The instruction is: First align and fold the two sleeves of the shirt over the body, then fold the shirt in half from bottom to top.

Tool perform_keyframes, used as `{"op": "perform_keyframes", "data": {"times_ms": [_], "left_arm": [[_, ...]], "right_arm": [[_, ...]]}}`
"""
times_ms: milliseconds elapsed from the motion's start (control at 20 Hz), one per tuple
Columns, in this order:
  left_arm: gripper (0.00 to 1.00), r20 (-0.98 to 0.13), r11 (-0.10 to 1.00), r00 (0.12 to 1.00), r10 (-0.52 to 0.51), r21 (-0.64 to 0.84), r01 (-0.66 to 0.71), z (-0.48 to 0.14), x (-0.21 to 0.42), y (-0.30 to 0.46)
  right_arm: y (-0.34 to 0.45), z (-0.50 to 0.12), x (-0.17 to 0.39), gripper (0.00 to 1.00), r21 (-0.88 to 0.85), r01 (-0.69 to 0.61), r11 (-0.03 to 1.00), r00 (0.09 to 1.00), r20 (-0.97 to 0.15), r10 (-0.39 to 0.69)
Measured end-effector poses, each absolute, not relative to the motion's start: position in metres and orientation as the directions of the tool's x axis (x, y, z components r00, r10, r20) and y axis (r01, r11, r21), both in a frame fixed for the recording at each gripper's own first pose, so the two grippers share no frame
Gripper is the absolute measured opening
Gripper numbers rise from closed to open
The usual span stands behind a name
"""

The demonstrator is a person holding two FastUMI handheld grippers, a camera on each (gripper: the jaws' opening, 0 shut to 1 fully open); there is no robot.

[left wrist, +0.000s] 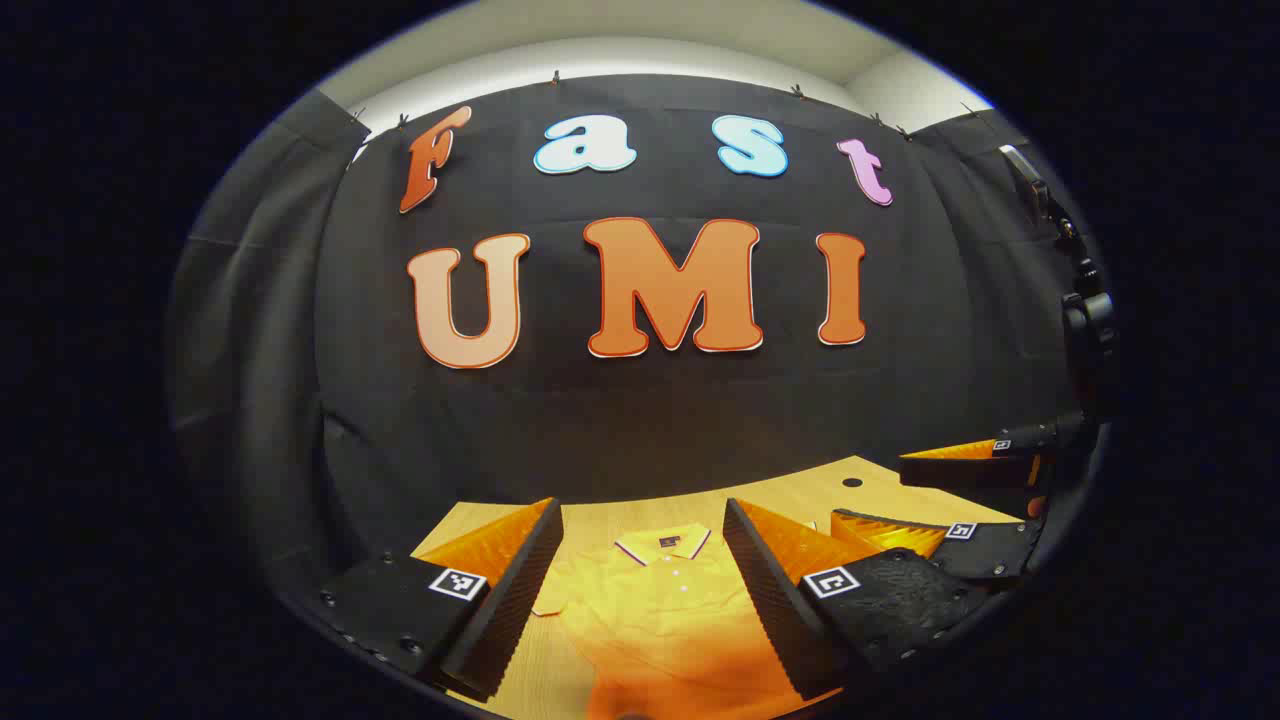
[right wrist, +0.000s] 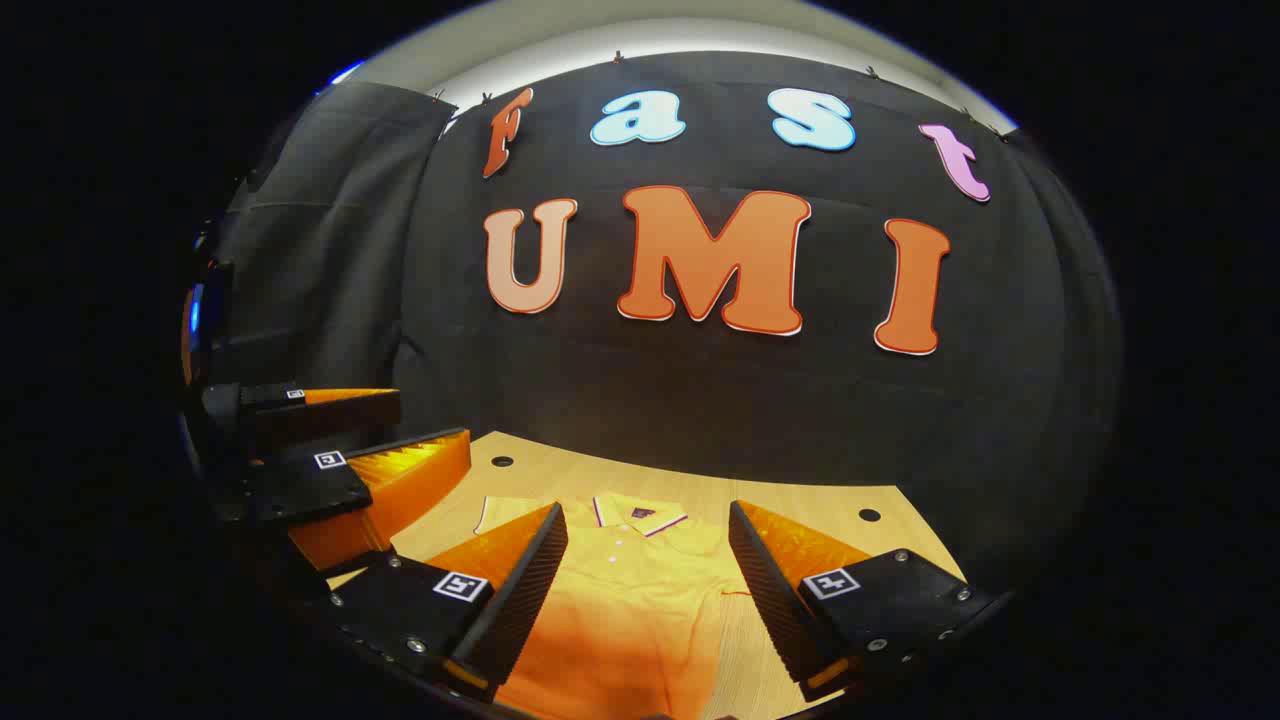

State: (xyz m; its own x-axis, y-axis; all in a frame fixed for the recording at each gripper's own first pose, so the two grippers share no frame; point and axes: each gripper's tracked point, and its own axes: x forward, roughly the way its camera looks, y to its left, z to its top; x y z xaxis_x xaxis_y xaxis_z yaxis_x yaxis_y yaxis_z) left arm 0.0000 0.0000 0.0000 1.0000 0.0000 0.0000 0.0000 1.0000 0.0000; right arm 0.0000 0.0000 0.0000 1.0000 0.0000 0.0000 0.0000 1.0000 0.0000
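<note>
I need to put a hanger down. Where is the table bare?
Bare wood lies behind the shirt's collar up to the wall, around the table holes. Narrow strips flank the shirt. The middle is crowded: the shirt covers it, both grippers above.

Booth dim overall; brightest zone is the pale ceiling strip (left wrist: 600, 55) above the black cloth wall. Light wooden tabletop (left wrist: 800, 495) and yellow-orange polo shirt (left wrist: 670, 600) glow warm, shirt's near hem falling into orange shadow. Strong fisheye bowing at edges in both views; periphery darkens; centre sharp, no motion blur
</note>
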Motion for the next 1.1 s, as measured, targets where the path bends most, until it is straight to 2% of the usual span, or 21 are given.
{"op": "perform_keyframes", "data": {"times_ms": [250, 450, 650, 950, 1100], "left_arm": [[0.99, -0.005, 1.0, 1.0, -0.03, -0.004, 0.03, -0.005, 0.005, 0.001], [0.99, 0.01, 1.0, 1.0, -0.009, 0.004, 0.009, -0.002, 0.009, 0.015], [0.99, -0.074, 0.998, 0.997, 0.001, -0.06, -0.006, -0.024, 0.013, 0.02], [0.99, -0.014, 1.0, 1.0, 0.009, -0.024, -0.01, -0.009, 0.013, 0.021], [0.99, 0.008, 1.0, 1.0, 0.006, -0.021, -0.005, -0.006, 0.015, 0.024]], "right_arm": [[-0.005, -0.005, 0.004, 0.98, 0.013, 0.045, 0.999, 0.999, -0.02, -0.045], [-0.005, -0.003, 0.013, 0.98, 0.026, 0.049, 0.998, 0.999, -0.02, -0.049], [-0.006, -0.005, 0.016, 0.98, 0.033, 0.034, 0.999, 0.998, -0.045, -0.033], [-0.008, -0.018, 0.017, 0.98, 0.044, 0.023, 0.999, 0.995, -0.096, -0.018], [-0.015, -0.02, 0.019, 0.98, 0.027, 0.051, 0.998, 0.995, -0.085, -0.048]]}}
